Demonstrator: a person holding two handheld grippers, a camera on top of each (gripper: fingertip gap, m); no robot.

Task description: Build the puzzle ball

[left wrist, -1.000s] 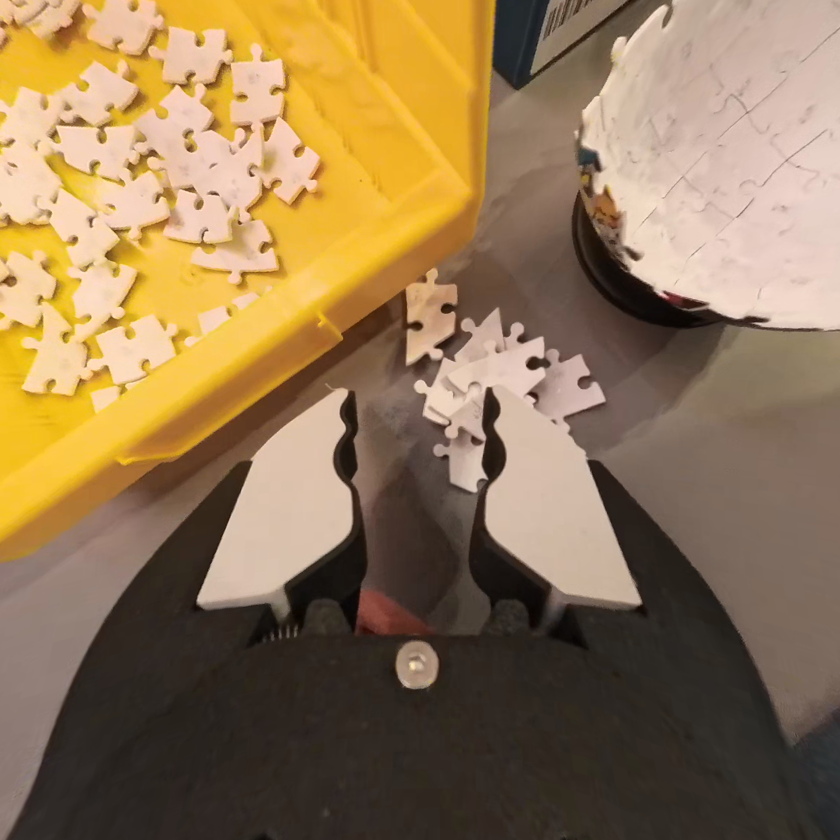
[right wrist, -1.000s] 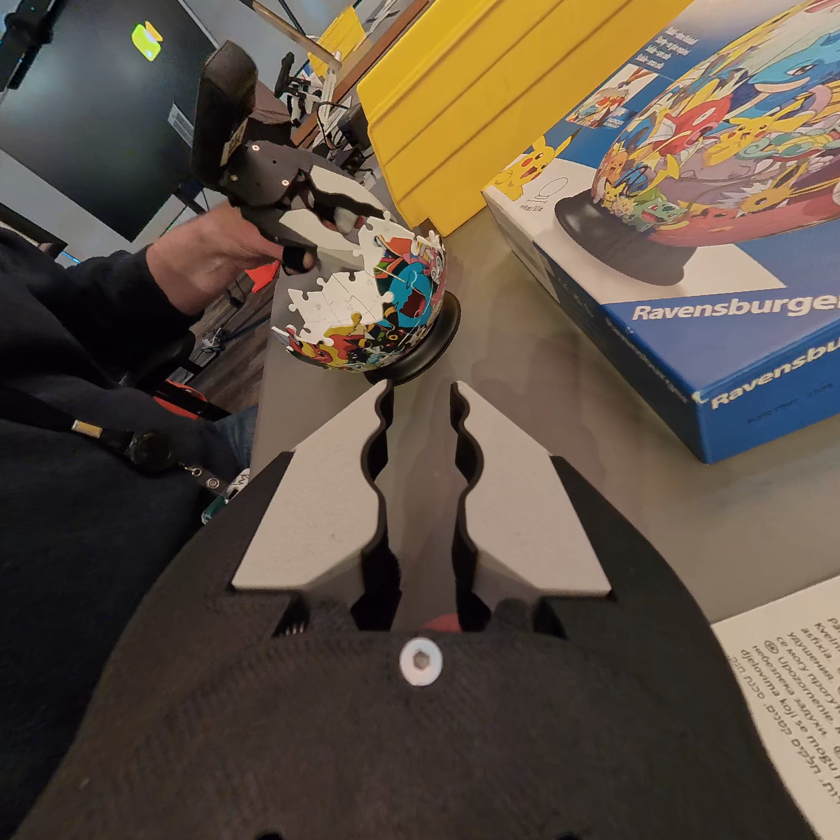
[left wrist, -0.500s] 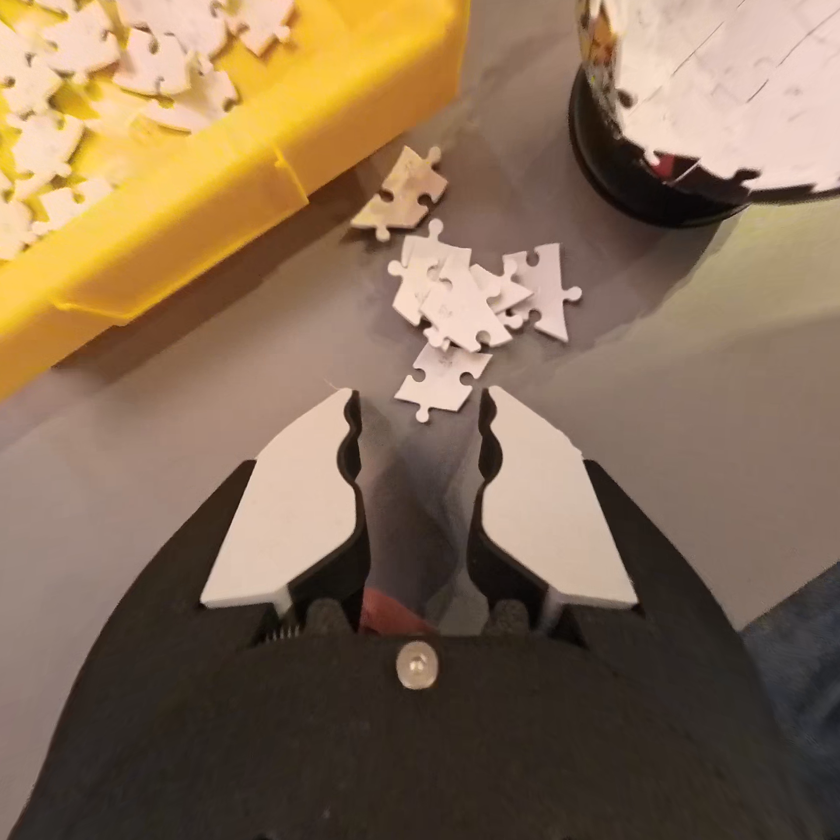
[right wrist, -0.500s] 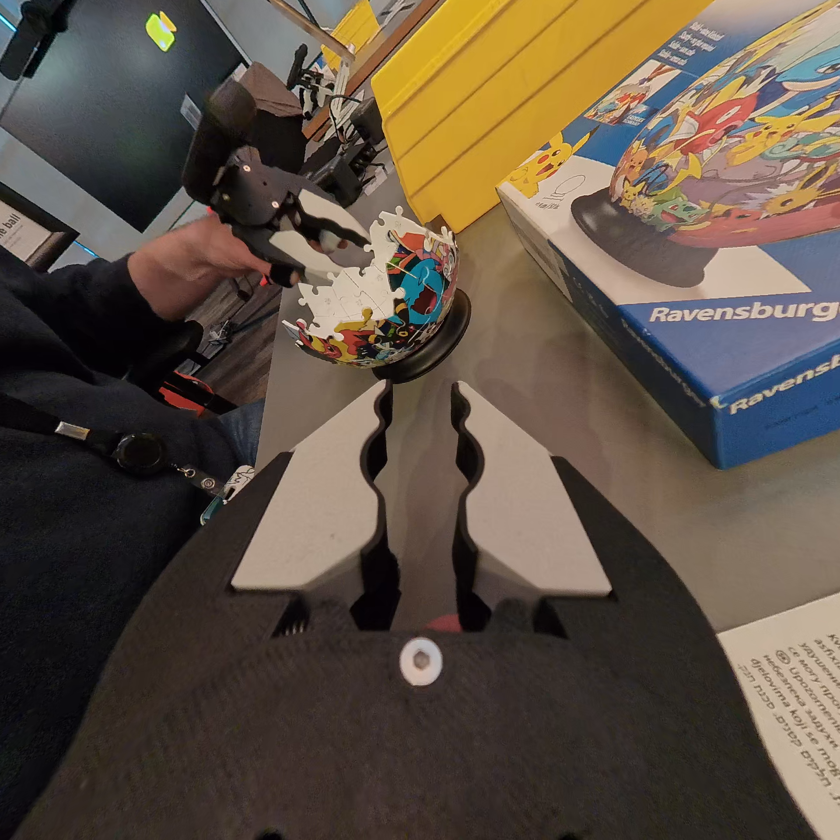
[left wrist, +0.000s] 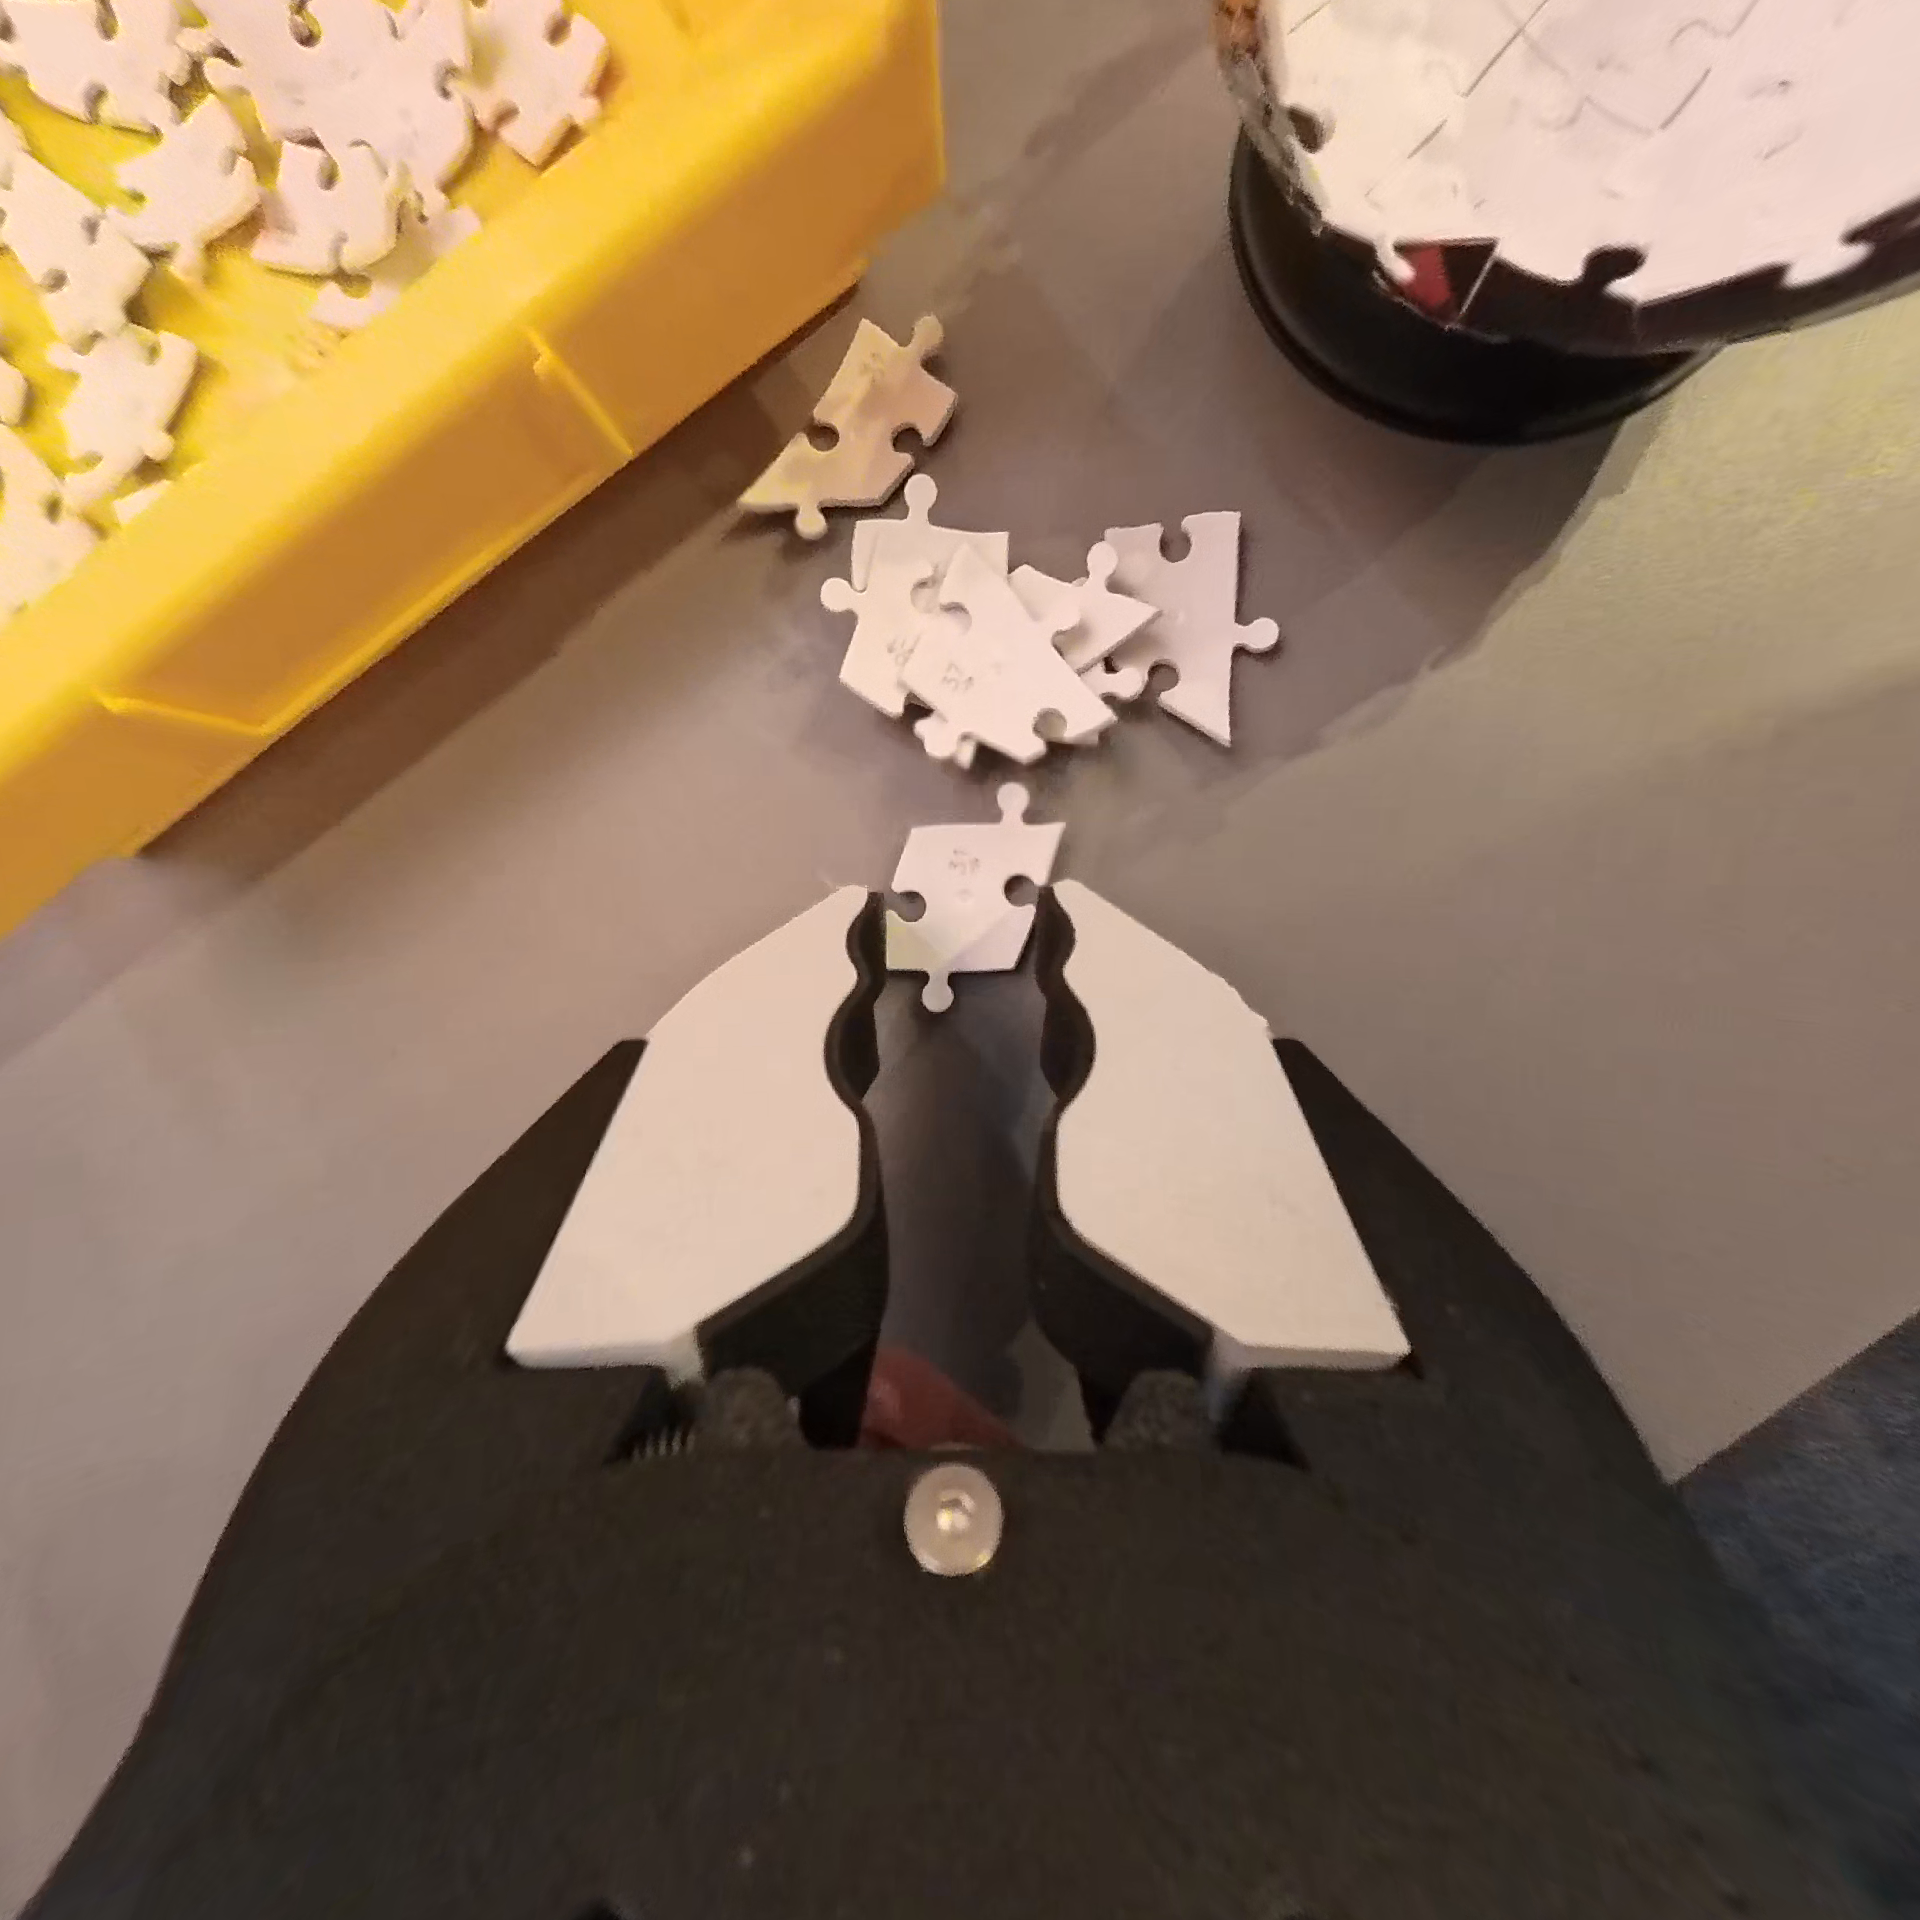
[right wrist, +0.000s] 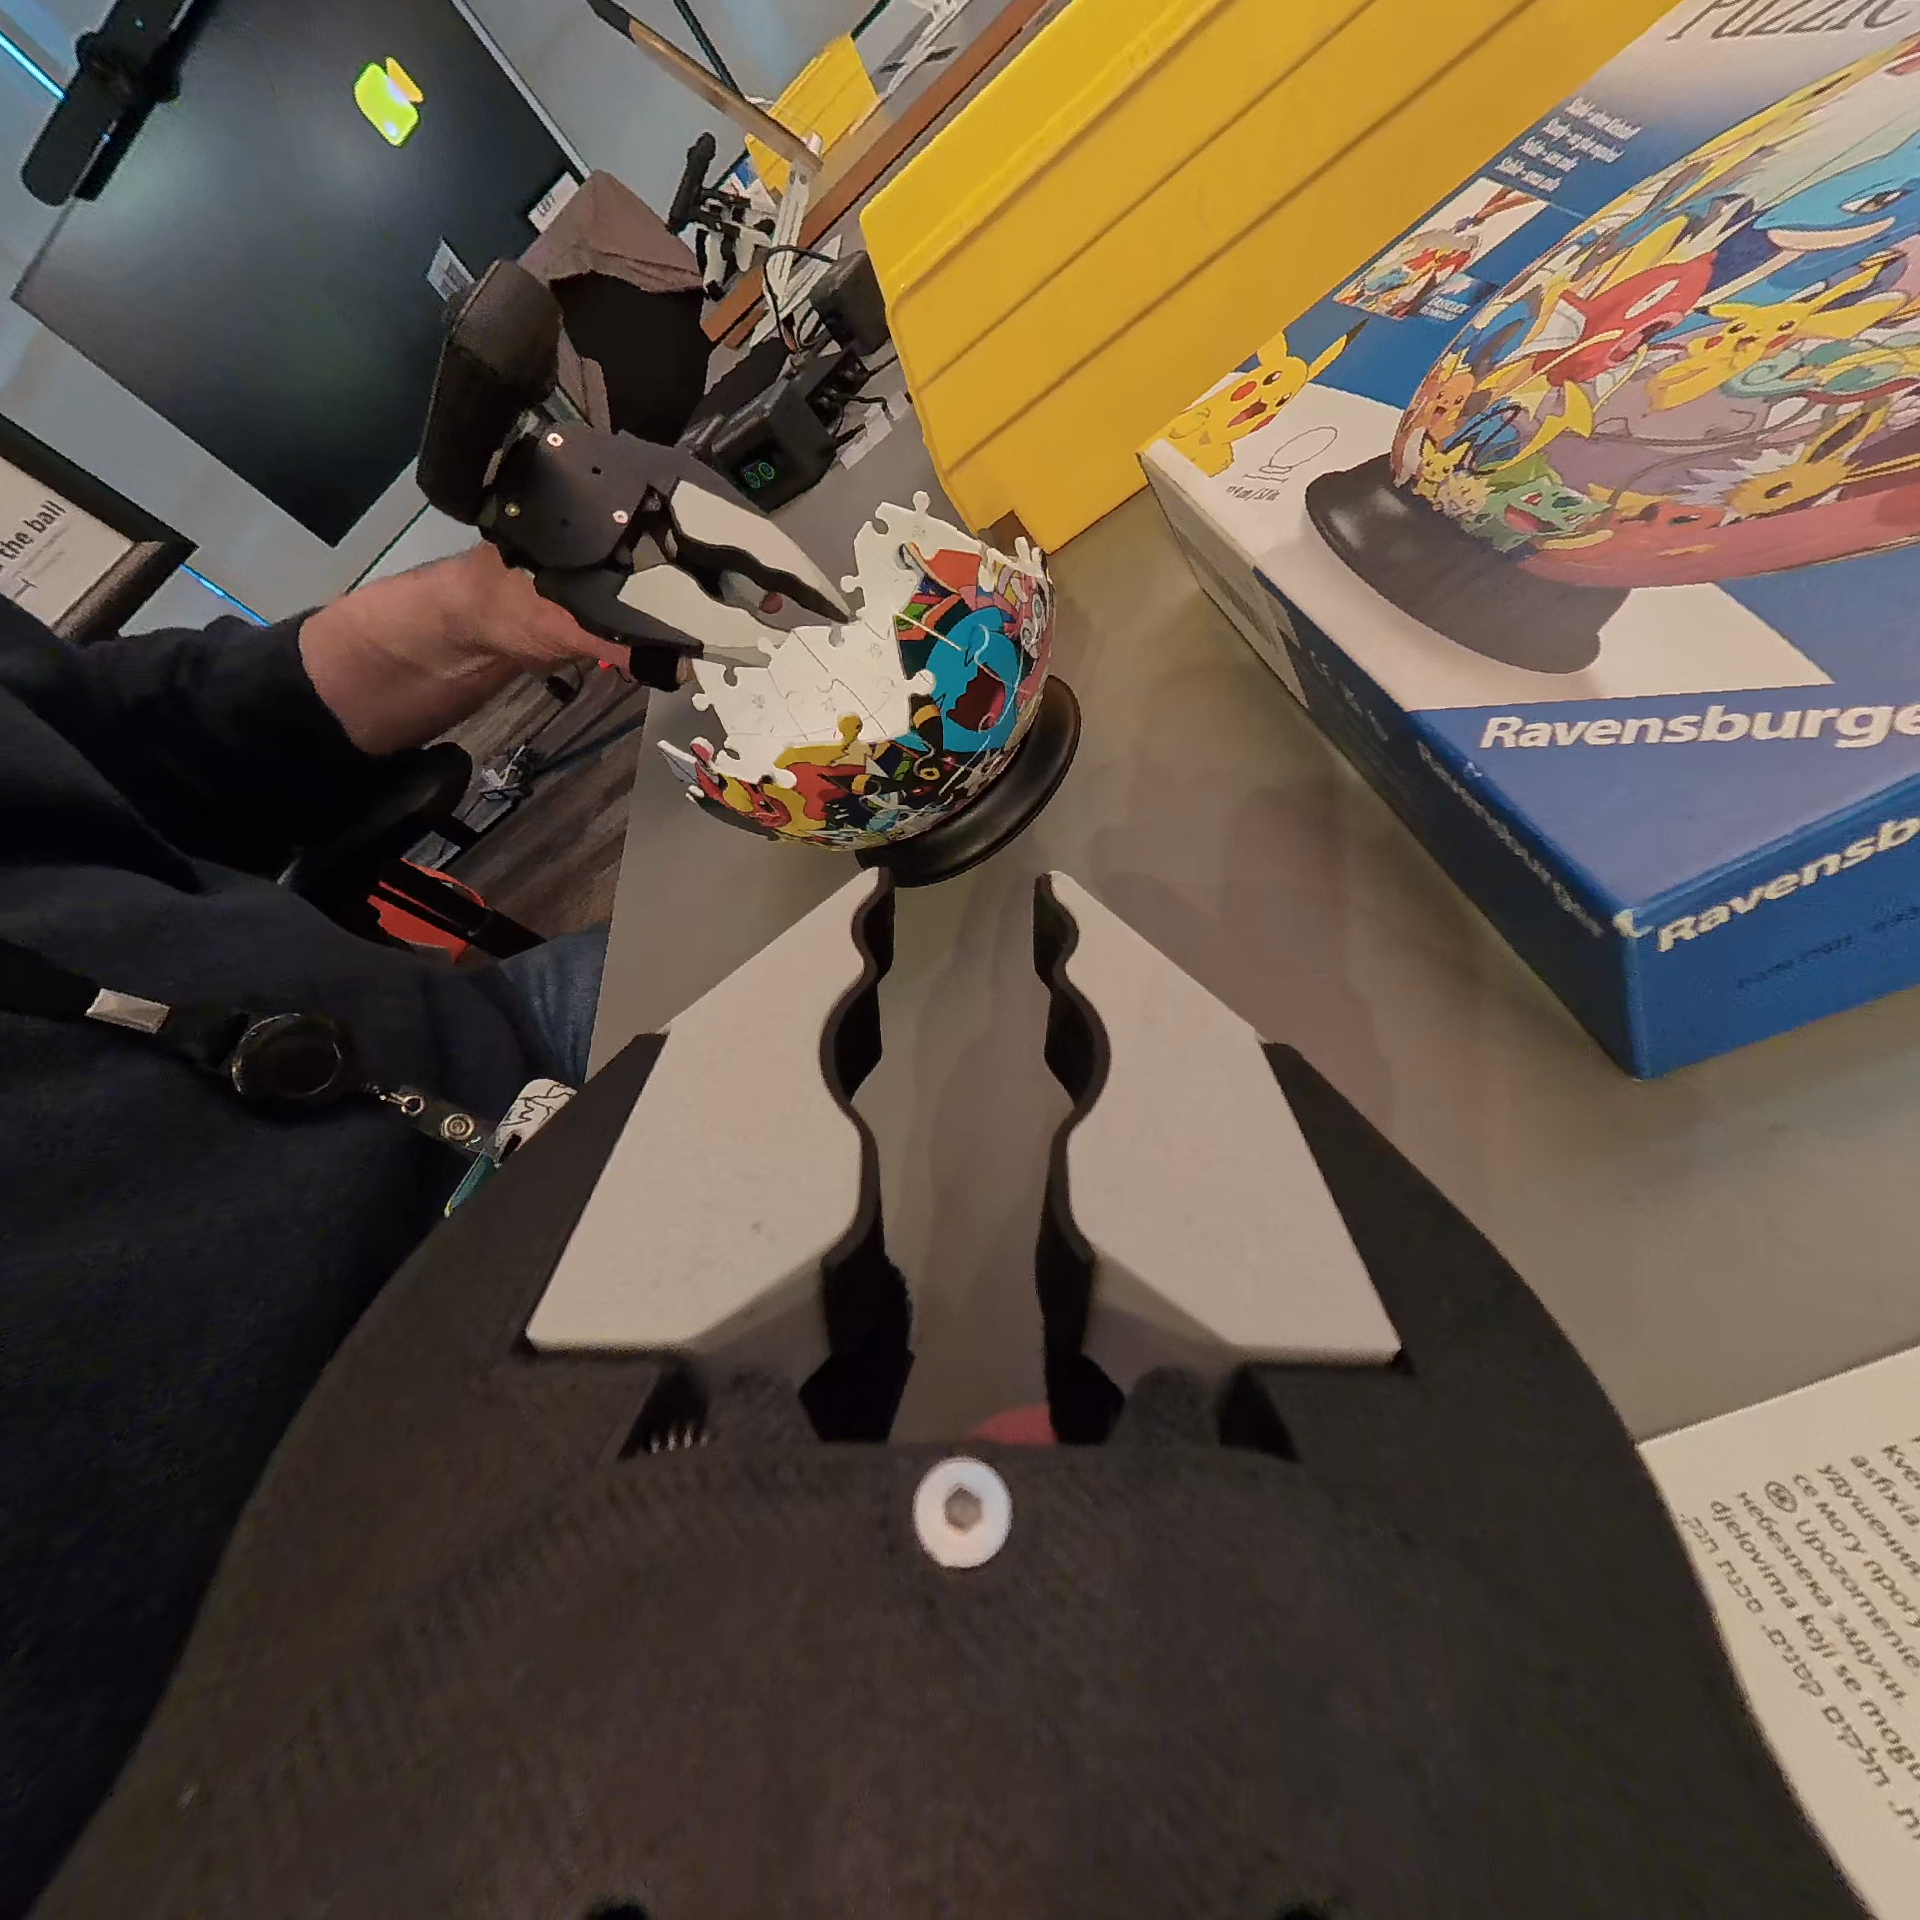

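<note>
My left gripper (left wrist: 961, 899) is low over the grey table, its tips closed on the two sides of a white, face-down puzzle piece (left wrist: 977, 883). A small pile of white pieces (left wrist: 997, 644) lies just beyond it, with one beige-lit piece (left wrist: 862, 436) farther on. The half-built puzzle ball (left wrist: 1558, 125) sits on its black stand (left wrist: 1351, 343) at the upper right. In the right wrist view the ball (right wrist: 935, 686) shows its coloured outside, and the left gripper (right wrist: 810, 634) is beside it. My right gripper (right wrist: 964, 894) is open and empty, a little short of the stand.
A yellow bin (left wrist: 416, 416) with several white pieces stands at the left. The blue puzzle box (right wrist: 1662, 623) lies at the right, a printed sheet (right wrist: 1818, 1610) at the lower right. The table edge and the person's hand (right wrist: 447, 644) are at the left. Across from one pair of fingers to the other is roughly 30 centimeters.
My left gripper has pulled back from the bin towards the nearest loose piece and its jaws have narrowed onto it. The piece has turned. The right gripper has drifted slightly.
</note>
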